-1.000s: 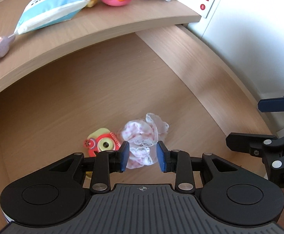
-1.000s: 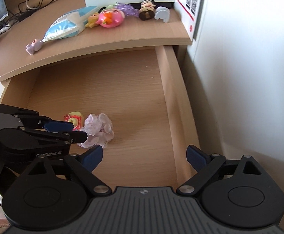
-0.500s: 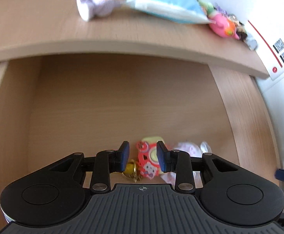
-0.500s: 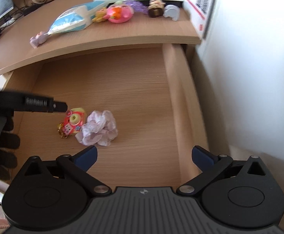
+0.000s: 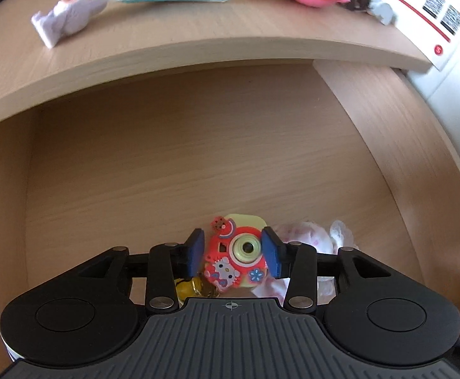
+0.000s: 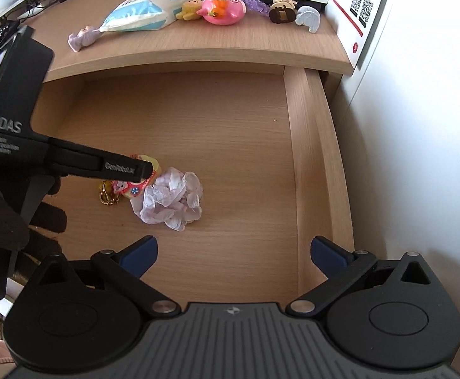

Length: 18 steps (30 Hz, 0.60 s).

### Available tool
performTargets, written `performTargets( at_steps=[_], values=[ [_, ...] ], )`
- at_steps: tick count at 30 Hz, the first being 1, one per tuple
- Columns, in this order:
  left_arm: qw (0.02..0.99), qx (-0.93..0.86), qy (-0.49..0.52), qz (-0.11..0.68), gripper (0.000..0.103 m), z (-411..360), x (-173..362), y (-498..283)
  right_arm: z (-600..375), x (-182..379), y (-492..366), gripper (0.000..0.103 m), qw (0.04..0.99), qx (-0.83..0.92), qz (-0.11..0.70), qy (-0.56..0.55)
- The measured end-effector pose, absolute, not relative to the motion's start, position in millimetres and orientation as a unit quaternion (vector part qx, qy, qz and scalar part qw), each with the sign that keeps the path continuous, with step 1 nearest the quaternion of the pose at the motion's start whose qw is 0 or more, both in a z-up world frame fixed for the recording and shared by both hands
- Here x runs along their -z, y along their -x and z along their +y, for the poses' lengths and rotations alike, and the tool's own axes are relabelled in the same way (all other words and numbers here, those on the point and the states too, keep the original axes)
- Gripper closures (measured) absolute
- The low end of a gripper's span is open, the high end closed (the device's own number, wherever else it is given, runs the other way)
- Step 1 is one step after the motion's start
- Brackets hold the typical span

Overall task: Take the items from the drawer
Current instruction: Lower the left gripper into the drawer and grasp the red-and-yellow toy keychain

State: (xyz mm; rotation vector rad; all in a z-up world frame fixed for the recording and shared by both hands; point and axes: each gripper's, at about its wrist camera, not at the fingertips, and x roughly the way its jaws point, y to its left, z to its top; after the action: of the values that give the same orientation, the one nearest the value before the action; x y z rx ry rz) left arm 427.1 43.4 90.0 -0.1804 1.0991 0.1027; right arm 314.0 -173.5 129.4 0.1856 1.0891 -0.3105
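We're over an open wooden drawer (image 6: pixel 305 145) pulled out from under a light-wood tabletop (image 6: pixel 223 47), white wall on the right. Drawer floor is plain wood grain, mostly bare. Two things sit near its front-left: a red toy camera (image 5: pixel 236 259) with a yellow back and a small gold charm, and a crumpled pink-white lace scrunchie (image 6: pixel 171 200) just right of it, touching or nearly so.

Our left gripper (image 5: pixel 232 251) is low in the drawer, blue pads spread apart with one on each side of the toy camera; the pads look just beside it, and we cannot tell if they touch. From the right wrist view, the left gripper's black finger covers part of the camera and a dark-gloved hand (image 6: pixel 31 221) holds it.

Our right gripper (image 6: pixel 233 254) hangs above the drawer's front right, jaws wide apart, nothing between them.

On the tabletop, behind the drawer: a blue-white packet (image 6: pixel 144 9), a small lilac figure (image 6: pixel 80 38) at its left end, a pink round toy (image 6: pixel 223 8), a small yellow toy, purple beads, a brown-and-black figurine (image 6: pixel 282 8), and a pale grey elephant-like piece (image 6: pixel 309 20). A white box with QR codes and a red stripe (image 6: pixel 361 9) stands at the right edge. Monitor, keyboard and cables at far left.
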Motion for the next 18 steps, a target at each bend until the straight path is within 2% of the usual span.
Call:
performTargets(
  at_steps=[3,9,13,18],
  values=[
    [0.847,-0.017,0.069,0.527,0.058,38,-90,-423,-177,-129,-314,0.0,0.84,0.147,0.515,-0.088],
    [0.824,0.055,0.106,0.554,0.057,40,-78,-428,-186,-127,-315,0.0,0.836,0.146,0.518,-0.106],
    [0.837,0.064,0.07,0.538,0.058,30,-84,-423,-185,-126,-315,0.0,0.836,0.145,0.52,-0.102],
    [0.855,0.054,0.089,0.509,0.058,39,-103,-420,-184,-123,-316,0.0,0.833,0.143,0.525,-0.101]
  ],
)
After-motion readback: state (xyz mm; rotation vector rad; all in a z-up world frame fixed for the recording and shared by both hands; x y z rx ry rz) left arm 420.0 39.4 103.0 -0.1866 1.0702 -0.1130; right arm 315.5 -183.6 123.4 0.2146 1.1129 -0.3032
